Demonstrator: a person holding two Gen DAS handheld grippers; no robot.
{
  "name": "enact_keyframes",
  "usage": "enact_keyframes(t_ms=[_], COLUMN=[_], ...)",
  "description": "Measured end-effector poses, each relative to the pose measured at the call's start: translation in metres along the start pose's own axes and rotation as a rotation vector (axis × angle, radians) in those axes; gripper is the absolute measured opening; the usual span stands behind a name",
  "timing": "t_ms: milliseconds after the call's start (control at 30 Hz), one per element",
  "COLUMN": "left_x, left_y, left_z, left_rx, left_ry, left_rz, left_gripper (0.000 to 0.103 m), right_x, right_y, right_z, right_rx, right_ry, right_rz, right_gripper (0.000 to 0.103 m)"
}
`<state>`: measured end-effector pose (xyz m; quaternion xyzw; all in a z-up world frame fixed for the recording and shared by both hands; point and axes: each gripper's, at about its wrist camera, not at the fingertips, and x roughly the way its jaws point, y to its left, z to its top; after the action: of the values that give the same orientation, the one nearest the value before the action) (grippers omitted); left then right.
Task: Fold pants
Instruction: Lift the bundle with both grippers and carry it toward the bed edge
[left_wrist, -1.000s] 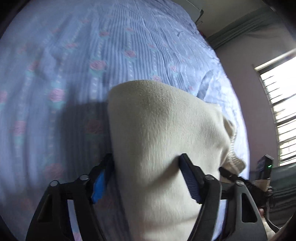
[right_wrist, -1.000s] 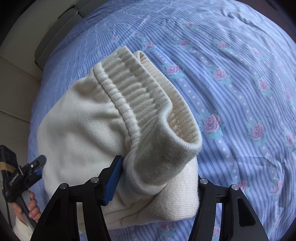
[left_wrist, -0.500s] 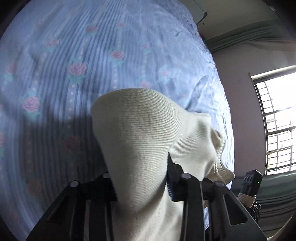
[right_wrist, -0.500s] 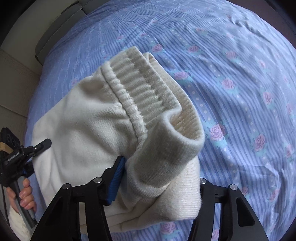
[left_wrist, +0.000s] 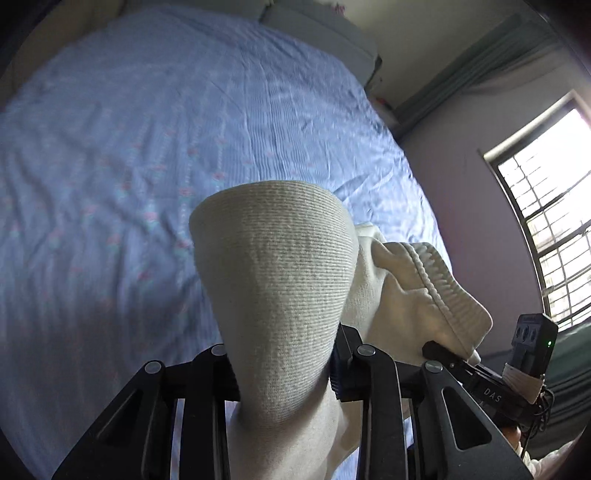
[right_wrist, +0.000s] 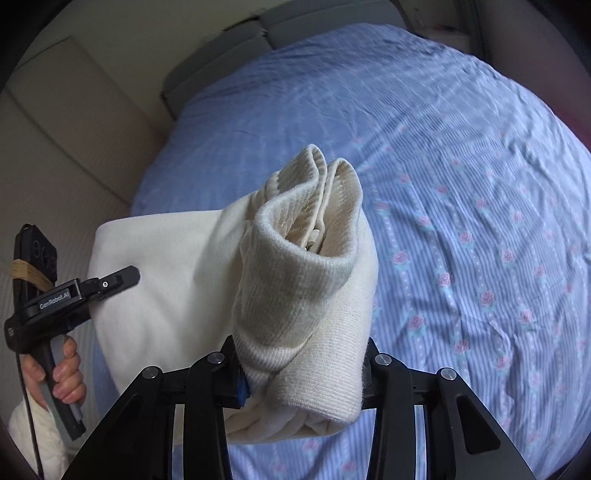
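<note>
Over the blue bed sheet (left_wrist: 147, 166), left claw (left_wrist: 282, 369) clamped on a fold of cream pants (left_wrist: 273, 280), lifted clear. Right view now: right claw (right_wrist: 303, 373) pinching the ribbed waistband bunch, pants (right_wrist: 303, 295) stretched toward the left claw (right_wrist: 122, 278) above the bed.

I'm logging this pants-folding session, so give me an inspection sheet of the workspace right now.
Surface: bed under a blue striped, rose-print sheet, wrinkled.
Job's things: cream pants, bunched, held off the sheet; ribbed waistband at the right gripper.
Clutter: nothing seen on the sheet.
Grippers: left gripper and right gripper each shut on the pants.
Cables: a dark cable runs down past the left handle.
Surroundings: barred window, grey headboard.
</note>
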<state>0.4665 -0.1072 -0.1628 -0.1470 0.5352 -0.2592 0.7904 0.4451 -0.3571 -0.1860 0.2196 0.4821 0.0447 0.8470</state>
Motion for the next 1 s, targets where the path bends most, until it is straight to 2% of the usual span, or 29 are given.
enact_keyframes(t_ms=[233,433,667,833,1000], left_x=[-0.113,-0.177,-0.229,-0.264,-0.289], left_y=[0.003,0.028,0.088,0.137,0.174], left_z=[-0.073,-0.117,-0.139,-0.143,-0.161], left_rx=[-0.101,-0.15,-0.08,-0.01,-0.015], left_ry=[-0.146,-0.204,-0.195,-0.146,-0.089], left_rz=[0.084,0.118,0.101,0.076,0.098], left_gripper=[0.03,0.03,0.03,0.03,0.03], right_x=[-0.059,-0.088,-0.095,-0.087,-0.075], right_y=[0.049,0.109,0.186,0.239,0.283], right_z=[-0.033,-0.074,-0.126,-0.172,-0.205], right_rx=[-0.161,-0.254,-0.259,-0.152,-0.122], right_ry=[0.008,0.014,-0.008,-0.023,0.035], right_rz=[0.115,0.178,0.158,0.105,0.095], right_gripper=[0.04,0.04,0.04,0.04,0.04])
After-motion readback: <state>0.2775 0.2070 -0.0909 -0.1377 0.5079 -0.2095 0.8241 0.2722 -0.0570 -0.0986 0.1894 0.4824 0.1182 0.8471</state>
